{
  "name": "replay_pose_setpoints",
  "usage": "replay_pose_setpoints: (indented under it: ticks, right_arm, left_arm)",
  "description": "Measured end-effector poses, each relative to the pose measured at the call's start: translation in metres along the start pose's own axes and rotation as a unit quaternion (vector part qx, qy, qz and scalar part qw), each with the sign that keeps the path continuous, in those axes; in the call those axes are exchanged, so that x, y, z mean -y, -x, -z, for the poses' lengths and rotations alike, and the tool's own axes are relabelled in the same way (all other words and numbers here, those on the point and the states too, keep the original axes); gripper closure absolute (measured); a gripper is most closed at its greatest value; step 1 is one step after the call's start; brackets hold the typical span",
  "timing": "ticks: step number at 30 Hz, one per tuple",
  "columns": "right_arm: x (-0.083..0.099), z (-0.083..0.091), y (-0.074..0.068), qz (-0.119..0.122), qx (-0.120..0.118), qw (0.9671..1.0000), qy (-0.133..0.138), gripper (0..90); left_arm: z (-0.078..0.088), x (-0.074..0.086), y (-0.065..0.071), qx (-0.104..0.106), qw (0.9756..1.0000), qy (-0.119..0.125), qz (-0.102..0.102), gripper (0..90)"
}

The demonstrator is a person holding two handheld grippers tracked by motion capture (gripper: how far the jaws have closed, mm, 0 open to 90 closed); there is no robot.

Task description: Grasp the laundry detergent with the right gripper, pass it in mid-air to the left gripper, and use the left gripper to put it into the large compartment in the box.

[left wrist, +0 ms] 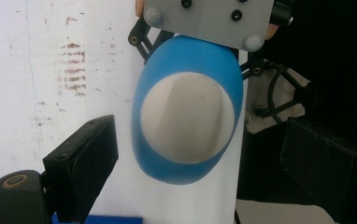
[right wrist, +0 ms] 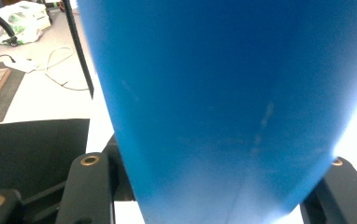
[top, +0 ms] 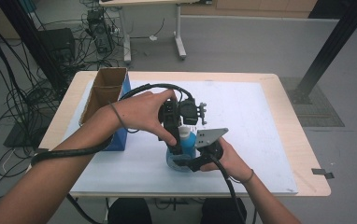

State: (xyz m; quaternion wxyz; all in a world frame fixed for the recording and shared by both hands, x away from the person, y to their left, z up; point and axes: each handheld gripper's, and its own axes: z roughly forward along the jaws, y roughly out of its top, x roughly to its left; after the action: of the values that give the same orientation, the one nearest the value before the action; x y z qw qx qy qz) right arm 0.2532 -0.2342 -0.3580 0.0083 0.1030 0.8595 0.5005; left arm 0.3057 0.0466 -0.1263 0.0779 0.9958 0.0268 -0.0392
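The table (top: 303,154) has a light wood top with a white mat (top: 251,140) laid across most of it. An open cardboard box (top: 103,93) — brown inside, blue on its outer wall — stands at the left edge of the mat. The mat surface shows brownish scuff marks (left wrist: 71,70) in the left gripper view. Beyond the table, a second desk leg (top: 180,37) stands on the grey floor. Loose black cables (top: 13,93) hang at the left; a black post (top: 331,46) slants at the right.
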Motion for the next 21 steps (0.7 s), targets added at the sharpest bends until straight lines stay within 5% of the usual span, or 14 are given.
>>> replay_pose_setpoints:
  ticks: [21]
  right_arm:
    - [-0.0020,0.0003,-0.0005,0.003,-0.001,1.0000,0.000,41.9]
  left_arm:
    - [-0.0030,-0.0034,0.0005,0.000,1.0000,-0.007,-0.001,11.7]
